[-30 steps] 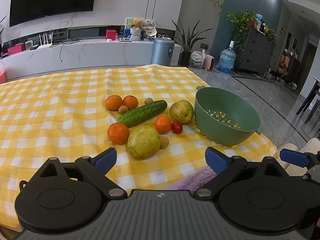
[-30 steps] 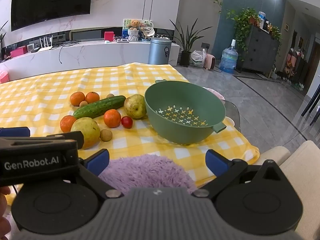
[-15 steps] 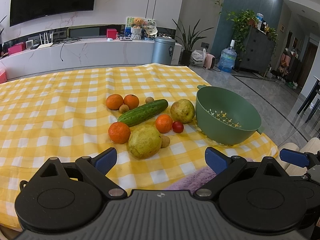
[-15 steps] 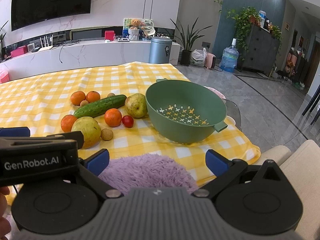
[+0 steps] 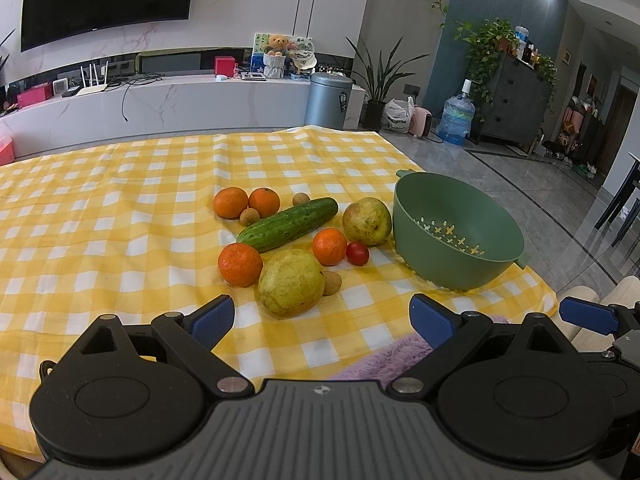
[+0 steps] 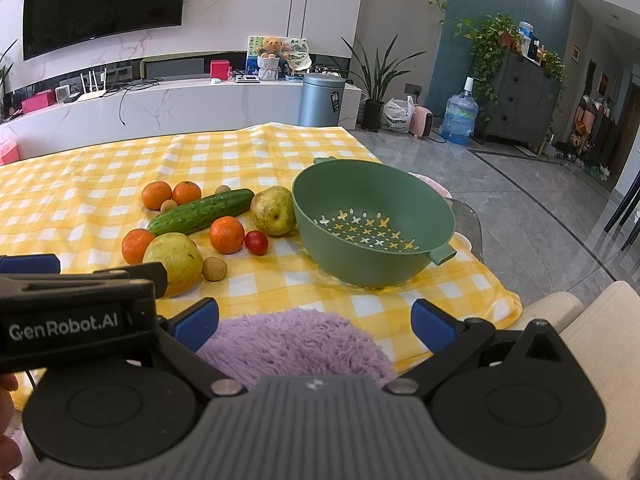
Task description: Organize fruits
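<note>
On the yellow checked cloth point(image 5: 120, 216) the fruit lies in a loose cluster, with the green colander point(image 5: 456, 236) standing empty just to its right. Nearest the left gripper point(image 5: 322, 318) is a big yellow-green pear point(image 5: 290, 288), with an orange point(image 5: 239, 264) touching its left side and a small brown longan point(image 5: 332, 283) against its right. Behind them a cucumber point(image 5: 288, 224) lies slantwise; two more oranges point(image 5: 246, 202) sit beyond it. A fourth orange point(image 5: 329, 246) and a cherry tomato point(image 5: 357, 253) rest side by side in front of a second pear point(image 5: 367, 221), which is just beside the colander wall. Both sets of blue-tipped fingers are spread wide with nothing between them: the left gripper hangs over the cloth short of the big pear, the right gripper point(image 6: 314, 320) over a purple fluffy cushion point(image 6: 296, 344) at the table's near edge, well back from the colander
</note>
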Motion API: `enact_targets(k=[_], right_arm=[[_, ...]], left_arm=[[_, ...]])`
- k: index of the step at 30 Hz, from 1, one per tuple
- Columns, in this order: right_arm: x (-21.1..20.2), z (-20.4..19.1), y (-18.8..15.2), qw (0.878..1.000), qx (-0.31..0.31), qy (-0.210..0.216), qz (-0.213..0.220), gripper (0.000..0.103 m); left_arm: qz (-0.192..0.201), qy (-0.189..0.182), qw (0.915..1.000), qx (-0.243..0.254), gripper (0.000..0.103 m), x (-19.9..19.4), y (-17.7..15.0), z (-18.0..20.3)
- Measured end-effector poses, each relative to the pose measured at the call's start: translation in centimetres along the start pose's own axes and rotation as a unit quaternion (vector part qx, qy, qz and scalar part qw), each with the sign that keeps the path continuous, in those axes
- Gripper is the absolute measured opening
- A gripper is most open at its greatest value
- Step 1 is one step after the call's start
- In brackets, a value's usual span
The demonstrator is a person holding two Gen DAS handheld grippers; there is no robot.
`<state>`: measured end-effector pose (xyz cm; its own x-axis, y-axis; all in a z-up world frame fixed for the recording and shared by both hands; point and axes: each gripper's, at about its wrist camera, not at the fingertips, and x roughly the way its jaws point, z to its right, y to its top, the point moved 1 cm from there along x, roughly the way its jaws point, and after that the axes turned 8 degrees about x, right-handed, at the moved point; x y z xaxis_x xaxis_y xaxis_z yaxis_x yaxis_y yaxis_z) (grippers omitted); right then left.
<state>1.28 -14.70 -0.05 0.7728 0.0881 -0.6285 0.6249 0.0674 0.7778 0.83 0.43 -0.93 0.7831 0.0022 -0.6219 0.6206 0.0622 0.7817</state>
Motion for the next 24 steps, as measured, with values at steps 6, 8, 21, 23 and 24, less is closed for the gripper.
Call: enact_targets(k=[6,8,21,23,24], right_arm=[[0.2,0.05,0.0,1.0,0.002,0.001,-0.003,0.099],[0.21,0.07,-0.01,1.0,0.002,0.001,-0.003,0.099],[0.65,0.26,-0.24,1.0,0.003,0.003,-0.015,0.099],[0.62,0.27,-0.26,1.0,0.003,0.004,-0.016,0.099],[0.58,0.26,-0.27,1.0,0.002,0.004,-0.016,0.099]], left_arm=[[-0.002,0.0,1.0,0.0,0.103,0.03,-0.06,-0.12],[-0.003,0.0,1.0,0.0,0.103,0.06,-0.18,-0.27],[-0.013,-0.001,0.9999,0.002,0.103,0.42,-0.45,-0.17],[-0.014,-0.002,0.9999,0.001,0.103,0.41,-0.39,-0.16],[-0.014,-0.002,0.9999,0.002,0.103,0.42,-0.43,-0.16]])
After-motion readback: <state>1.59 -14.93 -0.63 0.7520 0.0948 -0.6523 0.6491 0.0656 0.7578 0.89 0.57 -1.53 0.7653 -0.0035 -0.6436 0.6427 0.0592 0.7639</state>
